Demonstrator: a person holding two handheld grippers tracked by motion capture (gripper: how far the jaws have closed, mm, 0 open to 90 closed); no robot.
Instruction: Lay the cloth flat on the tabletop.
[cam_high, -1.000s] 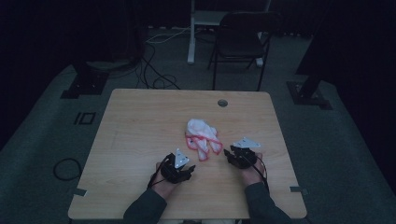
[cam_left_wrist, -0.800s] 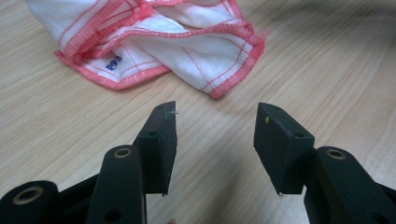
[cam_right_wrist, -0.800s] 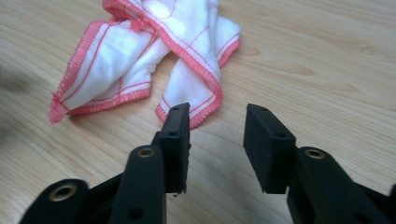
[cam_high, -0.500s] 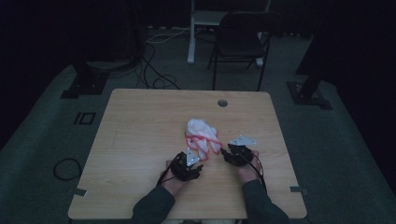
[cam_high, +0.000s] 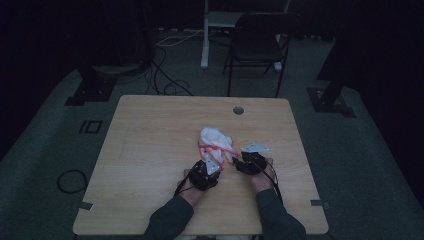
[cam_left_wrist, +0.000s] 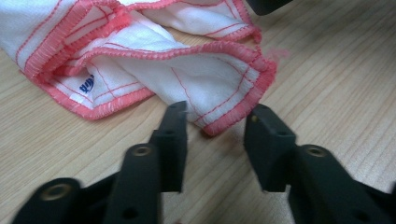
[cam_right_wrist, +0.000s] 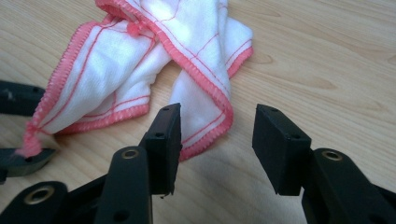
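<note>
A: What is the biggest thing here?

B: The wooden worktop (cam_high: 150, 165). It is light brown with a small round hole near the far edge.

A: And what lies on it?

B: A crumpled white cloth (cam_high: 216, 141), a little right of the middle and near the person's side. It has a fuzzy pink edge, thin red lines across it and a tiny blue mark. It is all bunched and folded over itself.

A: Where are the two grippers?

B: The left gripper (cam_left_wrist: 215, 126) is just by the cloth. Its fingers are apart, one on each side of a pink corner that lies flat on the wood. They hold nothing.

A: And the other one?

B: The right gripper (cam_right_wrist: 217, 123) is at the cloth's other side. Its fingers are wide apart and hold nothing. One finger sits over a cloth flap.
</note>
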